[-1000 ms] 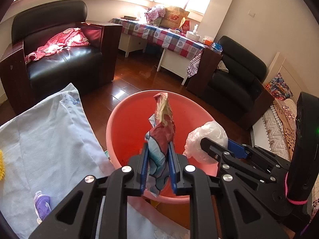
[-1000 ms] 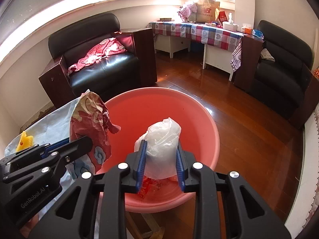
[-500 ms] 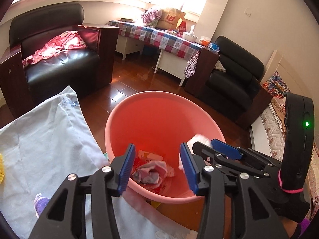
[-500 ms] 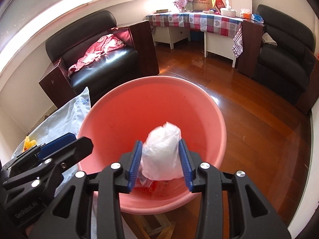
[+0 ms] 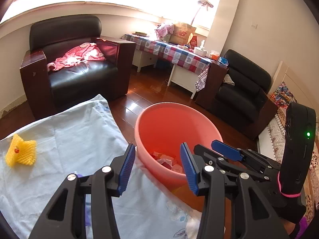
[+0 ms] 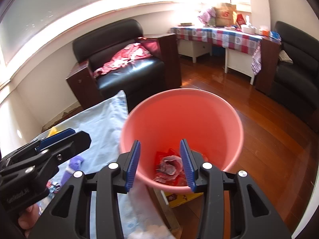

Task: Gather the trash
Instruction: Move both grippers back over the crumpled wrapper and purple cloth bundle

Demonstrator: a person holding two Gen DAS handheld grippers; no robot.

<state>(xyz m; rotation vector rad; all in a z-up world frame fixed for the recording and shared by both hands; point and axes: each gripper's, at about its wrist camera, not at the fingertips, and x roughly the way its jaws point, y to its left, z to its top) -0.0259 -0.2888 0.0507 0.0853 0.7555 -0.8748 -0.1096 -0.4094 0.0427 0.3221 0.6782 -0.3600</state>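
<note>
Crumpled wrappers [image 6: 169, 165] lie in a basin [image 6: 179, 107]; a cloth-covered table [image 5: 69, 139] at its nine o'clock, an armchair [image 5: 79, 69] at eleven.

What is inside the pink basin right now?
In the pink basin, crumpled wrappers, red and pale, lie in a heap at the bottom. The right tool's fingers and the near rim cover part of the heap, so a count is impossible.
</note>
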